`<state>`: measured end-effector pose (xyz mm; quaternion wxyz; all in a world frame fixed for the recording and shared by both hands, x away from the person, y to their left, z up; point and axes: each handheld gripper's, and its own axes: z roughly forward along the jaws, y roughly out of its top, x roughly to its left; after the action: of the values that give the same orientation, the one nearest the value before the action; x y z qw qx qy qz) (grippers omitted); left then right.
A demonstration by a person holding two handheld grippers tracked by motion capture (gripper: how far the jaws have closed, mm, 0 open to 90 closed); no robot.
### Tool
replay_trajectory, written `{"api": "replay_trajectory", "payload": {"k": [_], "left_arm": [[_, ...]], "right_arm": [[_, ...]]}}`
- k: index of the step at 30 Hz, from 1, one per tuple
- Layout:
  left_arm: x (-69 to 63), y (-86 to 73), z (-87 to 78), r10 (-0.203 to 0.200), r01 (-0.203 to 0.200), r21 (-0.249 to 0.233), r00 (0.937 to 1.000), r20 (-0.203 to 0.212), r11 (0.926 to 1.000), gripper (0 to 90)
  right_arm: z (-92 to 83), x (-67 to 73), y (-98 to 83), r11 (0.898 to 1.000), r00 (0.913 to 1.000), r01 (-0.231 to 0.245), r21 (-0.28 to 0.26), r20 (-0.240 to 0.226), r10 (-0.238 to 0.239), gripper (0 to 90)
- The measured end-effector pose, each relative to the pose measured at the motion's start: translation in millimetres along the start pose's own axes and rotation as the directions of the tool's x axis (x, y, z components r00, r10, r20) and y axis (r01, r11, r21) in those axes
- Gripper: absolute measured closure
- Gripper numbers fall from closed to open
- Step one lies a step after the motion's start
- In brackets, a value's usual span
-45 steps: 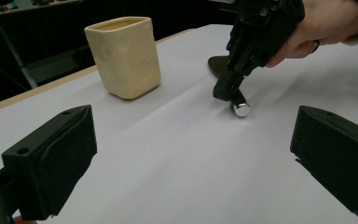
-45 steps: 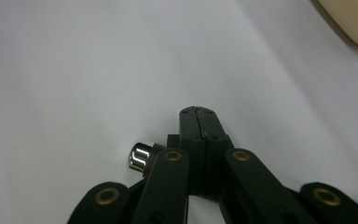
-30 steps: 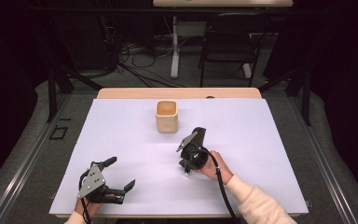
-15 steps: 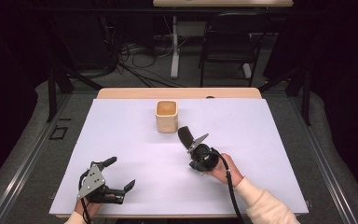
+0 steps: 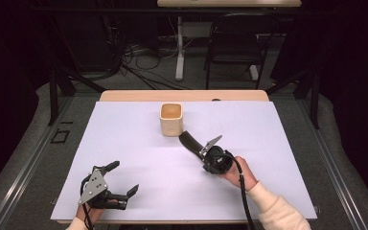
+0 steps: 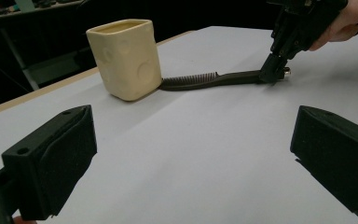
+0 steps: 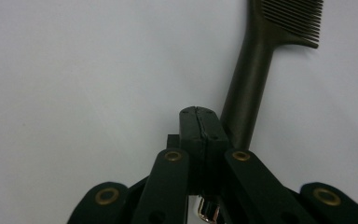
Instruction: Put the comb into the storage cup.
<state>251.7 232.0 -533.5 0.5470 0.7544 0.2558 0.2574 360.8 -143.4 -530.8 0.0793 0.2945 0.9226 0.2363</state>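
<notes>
One comb (image 6: 205, 80), one cup (image 5: 171, 119), two tools on counter (image 5: 139, 143).
Right tool (image 7: 200, 122) fully closed, comb handle beside its tip; left tool (image 5: 120, 178) wide open, empty.

Your high view looks forward and down over the whole worktop (image 5: 139, 143); your left gripper view skims low across it, sharing the cup (image 6: 126, 58) and comb (image 6: 205, 80) that your right gripper view faces close-up.

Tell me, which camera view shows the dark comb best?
The left gripper view: the comb shows whole, from teeth beside the cup to handle. The right gripper view cuts off its teeth; in the high view it is small.
</notes>
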Motion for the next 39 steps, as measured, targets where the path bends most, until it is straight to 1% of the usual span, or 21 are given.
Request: {"api": "replay_trajectory", "payload": {"k": [2, 4, 5, 9, 14, 15, 16, 17, 18, 19, 21, 25, 26, 27, 29, 30, 31, 32, 34, 36, 39], "left_arm": [[-0.1, 0.0, 0.1, 0.000, 0.000, 0.001, 1.0000, 0.000, 1.0000, 0.3], [-0.3, 0.1, 0.2, 0.002, -0.002, 0.004, 1.0000, 0.001, 1.0000, 0.2], [-0.2, 0.0, 0.2, 0.002, -0.002, 0.005, 1.0000, 0.003, 1.0000, 0.3], [0.0, 0.0, -0.1, 0.000, 0.000, 0.002, 1.0000, 0.002, 1.0000, 0.3], [0.4, -0.1, -0.3, 0.000, 0.000, 0.002, 1.0000, 0.004, 1.0000, 0.2], [0.6, -0.2, -0.2, 0.000, 0.000, 0.004, 1.0000, 0.005, 1.0000, 0.2], [0.5, -0.3, 0.1, -0.002, 0.002, 0.004, 1.0000, 0.007, 1.0000, 0.2], [0.2, -0.4, 0.5, 0.000, 0.000, 0.009, 0.9999, 0.011, 1.0000, 0.2], [0.2, -0.4, 0.5, 0.000, 0.000, 0.009, 0.9999, 0.011, 1.0000, 0.2], [-0.2, -0.5, 0.6, 0.001, -0.001, 0.009, 0.9999, 0.013, 1.0000, 0.2], [-0.1, -0.6, 0.5, -0.001, 0.000, 0.009, 0.9999, 0.013, 1.0000, 0.2], [0.6, -0.8, 0.7, -0.003, 0.003, 0.008, 0.9999, 0.010, 1.0000, 0.2], [0.6, -1.0, 1.1, -0.005, 0.005, 0.012, 0.9999, 0.009, 0.9999, 0.2], [0.6, -1.0, 1.1, -0.005, 0.005, 0.012, 0.9999, 0.009, 0.9999, 0.2], [0.4, -0.9, 1.0, 0.000, 0.000, 0.012, 0.9999, 0.012, 0.9999, 0.2], [0.4, -0.9, 1.0, 0.000, 0.000, 0.012, 0.9999, 0.012, 0.9999, 0.2], [0.4, -1.0, 0.9, -0.003, 0.003, 0.012, 0.9999, 0.011, 0.9999, 0.2], [0.4, -1.0, 0.8, -0.001, 0.001, 0.011, 0.9999, 0.010, 0.9999, 0.2], [0.4, -0.9, 0.7, 0.000, 0.000, 0.011, 0.9999, 0.010, 0.9999, 0.2], [0.3, -0.9, 0.8, 0.001, -0.001, 0.012, 1.0000, 0.008, 0.9999, 0.2], [0.1, -1.1, 0.7, -0.002, 0.002, 0.012, 0.9999, 0.011, 0.9999, 0.2]], "right_arm": [[-0.9, -1.7, -0.8, 1.000, 1.0000, 0.002, 0.001, 0.003, -0.002, 90.0], [-2.8, -4.0, -3.0, 1.000, 0.9998, -0.013, 0.005, 0.012, 0.013, 90.0], [-4.7, -6.4, -4.6, 1.000, 0.9994, -0.017, 0.003, 0.029, 0.017, 90.0], [-7.7, -11.9, -7.2, 0.999, 0.9982, -0.035, 0.005, 0.050, 0.035, 90.0], [-9.3, -13.6, -9.9, 0.999, 0.9988, -0.043, 0.002, 0.025, 0.043, 88.4], [-13.0, -11.3, -9.6, 0.999, 0.9994, -0.034, -0.002, -0.011, 0.034, 80.0], [-13.0, -11.3, -9.6, 0.999, 0.9994, -0.034, -0.002, -0.011, 0.034, 80.0], [-17.8, -8.1, -8.9, 0.999, 0.9991, -0.031, -0.010, -0.031, 0.030, 73.0], [-17.8, -8.1, -8.9, 0.999, 0.9991, -0.031, -0.010, -0.031, 0.030, 73.0], [-22.8, -6.0, -8.2, 0.999, 0.9991, -0.035, -0.017, -0.026, 0.035, 67.0], [-24.5, -5.8, -8.2, 0.999, 0.9993, -0.028, -0.020, -0.027, 0.027, 65.1], [-30.3, -2.7, -8.0, 1.000, 0.9993, -0.017, -0.016, -0.032, 0.017, 54.0], [-31.9, -2.2, -7.2, 1.000, 0.9994, -0.006, -0.014, -0.034, 0.005, 49.2], [-31.9, -2.2, -7.2, 1.000, 0.9994, -0.006, -0.014, -0.034, 0.005, 49.2], [-34.1, -2.0, -6.1, 1.000, 0.9995, 0.005, -0.018, -0.031, -0.005, 39.8], [-34.1, -2.0, -6.1, 1.000, 0.9995, 0.005, -0.018, -0.031, -0.005, 39.8], [-36.4, -1.9, -6.1, 1.000, 0.9996, -0.003, -0.017, -0.030, 0.002, 33.2], [-37.0, -2.2, -6.1, 1.000, 0.9996, 0.002, -0.017, -0.029, -0.002, 31.5], [-37.9, -1.8, -6.0, 1.000, 0.9996, 0.006, -0.008, -0.027, -0.006, 29.4], [-38.7, -1.8, -5.9, 1.000, 0.9999, 0.014, -0.010, -0.008, -0.014, 18.2], [-39.1, -1.6, -5.1, 1.000, 0.9998, 0.018, 0.010, -0.004, -0.018, 13.4]]}}
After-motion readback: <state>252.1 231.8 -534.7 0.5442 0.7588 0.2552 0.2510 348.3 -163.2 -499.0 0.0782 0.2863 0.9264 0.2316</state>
